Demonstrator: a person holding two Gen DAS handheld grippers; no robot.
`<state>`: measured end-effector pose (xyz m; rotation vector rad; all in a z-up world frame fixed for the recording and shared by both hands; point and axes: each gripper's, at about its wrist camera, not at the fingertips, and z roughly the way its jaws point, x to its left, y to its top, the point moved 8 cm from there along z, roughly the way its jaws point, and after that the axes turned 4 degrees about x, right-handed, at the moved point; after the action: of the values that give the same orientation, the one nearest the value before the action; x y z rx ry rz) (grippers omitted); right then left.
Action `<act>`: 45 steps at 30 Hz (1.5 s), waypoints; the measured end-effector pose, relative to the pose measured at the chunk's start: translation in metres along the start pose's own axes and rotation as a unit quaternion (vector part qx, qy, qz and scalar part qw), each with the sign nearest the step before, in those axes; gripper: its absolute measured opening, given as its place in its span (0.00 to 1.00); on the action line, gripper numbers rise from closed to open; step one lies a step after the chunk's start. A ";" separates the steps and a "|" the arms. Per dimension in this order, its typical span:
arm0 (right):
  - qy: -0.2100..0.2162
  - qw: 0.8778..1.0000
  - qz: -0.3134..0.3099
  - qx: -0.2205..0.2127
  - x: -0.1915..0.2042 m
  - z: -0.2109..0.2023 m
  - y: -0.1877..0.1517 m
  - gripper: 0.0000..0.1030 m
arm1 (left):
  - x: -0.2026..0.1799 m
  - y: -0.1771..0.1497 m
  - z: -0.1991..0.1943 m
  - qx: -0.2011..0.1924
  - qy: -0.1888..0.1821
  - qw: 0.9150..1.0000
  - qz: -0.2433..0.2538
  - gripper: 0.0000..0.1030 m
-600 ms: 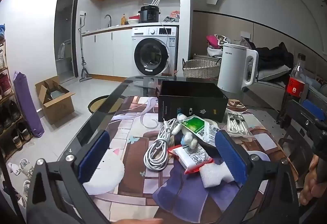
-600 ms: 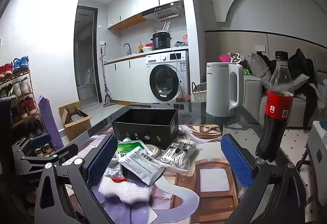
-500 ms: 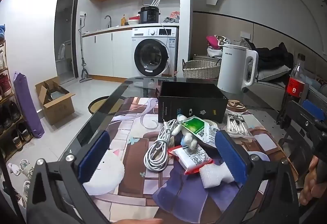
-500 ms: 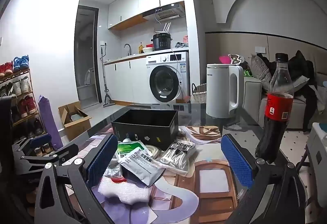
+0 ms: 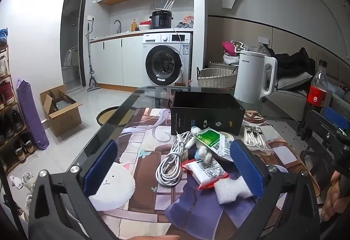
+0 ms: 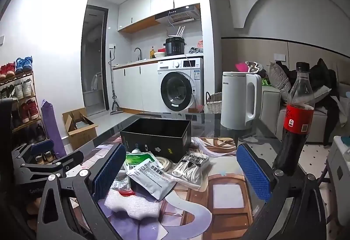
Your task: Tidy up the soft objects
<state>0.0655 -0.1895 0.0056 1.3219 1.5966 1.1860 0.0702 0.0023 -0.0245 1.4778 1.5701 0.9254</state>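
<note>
An open black box (image 5: pixel 206 112) (image 6: pixel 156 137) stands on the glass table. In front of it lies a heap: a coiled white cable (image 5: pixel 171 161), a small white plush toy (image 5: pixel 202 149), a green and white sachet (image 5: pixel 215 141) (image 6: pixel 136 159), a red-edged packet (image 5: pixel 206 171), a white foam piece (image 5: pixel 231 188) (image 6: pixel 133 205), a grey sachet (image 6: pixel 153 177) and bagged white laces (image 5: pixel 254 138) (image 6: pixel 191 166). My left gripper (image 5: pixel 174 166) hovers open just before the heap. My right gripper (image 6: pixel 180 172) is open too, to the heap's right, nothing between its blue pads.
A white kettle (image 5: pixel 253 77) (image 6: pixel 239 101) stands behind the box. A cola bottle (image 6: pixel 295 119) (image 5: pixel 316 89) stands at the table's right. A patterned mat (image 5: pixel 140 191) covers the table. Beyond its left edge are a cardboard box (image 5: pixel 62 108) and a shoe rack (image 6: pixel 18 100).
</note>
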 end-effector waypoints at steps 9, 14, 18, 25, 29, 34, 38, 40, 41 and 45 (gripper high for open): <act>0.002 1.000 -0.003 -0.006 0.003 -0.003 0.002 1.00 | 0.003 0.001 -0.003 -0.002 0.004 1.000 -0.005 1.00; 0.001 1.000 -0.001 -0.007 0.004 -0.004 0.003 1.00 | 0.002 0.001 0.000 0.002 0.003 1.000 -0.007 1.00; 0.001 1.000 -0.004 -0.007 0.005 -0.004 0.002 1.00 | 0.002 -0.001 0.002 0.007 0.003 1.000 -0.011 1.00; 0.003 1.000 -0.001 -0.006 0.005 -0.005 0.003 1.00 | 0.003 -0.003 0.004 0.010 0.003 1.000 -0.018 1.00; 0.004 1.000 -0.002 -0.006 0.004 -0.005 0.003 1.00 | 0.003 -0.003 0.003 0.009 0.002 1.000 -0.018 1.00; 0.005 1.000 -0.003 -0.006 0.006 -0.005 0.002 1.00 | 0.003 -0.003 0.002 0.009 0.000 1.000 -0.017 1.00; 0.006 1.000 -0.002 -0.007 0.006 -0.005 0.002 1.00 | 0.002 -0.002 0.001 0.008 -0.001 1.000 -0.018 1.00; 0.004 1.000 -0.003 -0.008 0.006 -0.005 0.002 1.00 | 0.002 -0.001 0.001 0.007 0.000 1.000 -0.017 1.00; 0.005 1.000 -0.004 -0.007 0.006 -0.005 0.002 1.00 | 0.001 -0.002 0.002 0.008 0.000 1.000 -0.017 1.00; 0.006 1.000 -0.003 -0.007 0.005 -0.005 0.002 1.00 | 0.001 -0.002 0.002 0.007 0.001 1.000 -0.019 1.00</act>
<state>0.0604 -0.1854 0.0096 1.3026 1.5970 1.2014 0.0709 0.0037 -0.0267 1.4530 1.6032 0.8969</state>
